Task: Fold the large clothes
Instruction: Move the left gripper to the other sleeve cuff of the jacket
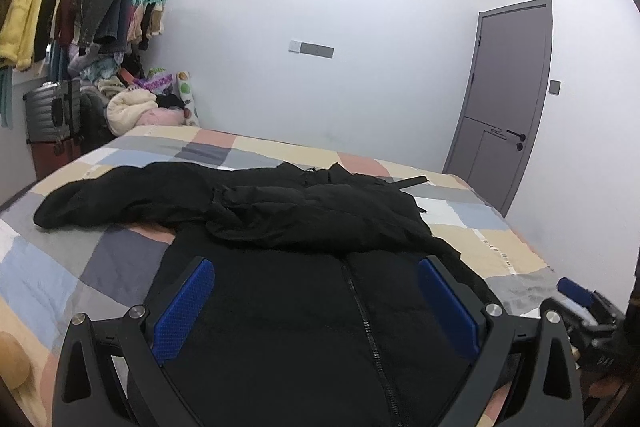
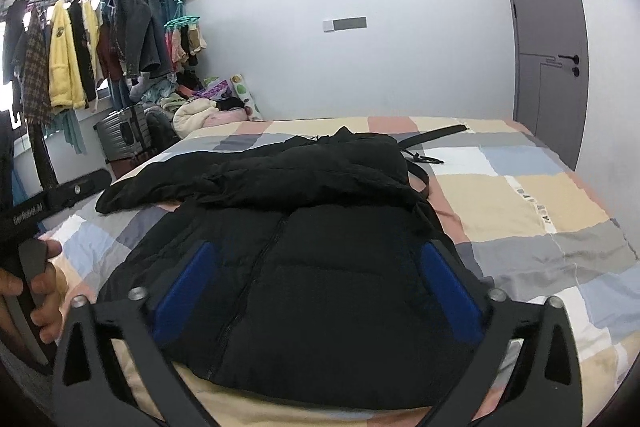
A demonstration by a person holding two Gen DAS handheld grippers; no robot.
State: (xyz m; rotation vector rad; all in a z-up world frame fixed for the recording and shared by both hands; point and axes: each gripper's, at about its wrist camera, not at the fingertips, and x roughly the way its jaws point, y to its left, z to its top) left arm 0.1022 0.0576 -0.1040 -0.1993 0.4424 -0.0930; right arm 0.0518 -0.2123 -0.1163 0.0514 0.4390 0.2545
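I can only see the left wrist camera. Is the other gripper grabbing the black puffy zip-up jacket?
Observer: No. The right gripper is open over the black puffy zip-up jacket, pinching nothing.
Operator: Where does the jacket's bottom end?
Observer: Its hem lies on the patchwork checked bedspread, with some bedspread showing in front.
Operator: Who's holding my gripper?
Observer: A person's hand grips the handle of the left gripper.
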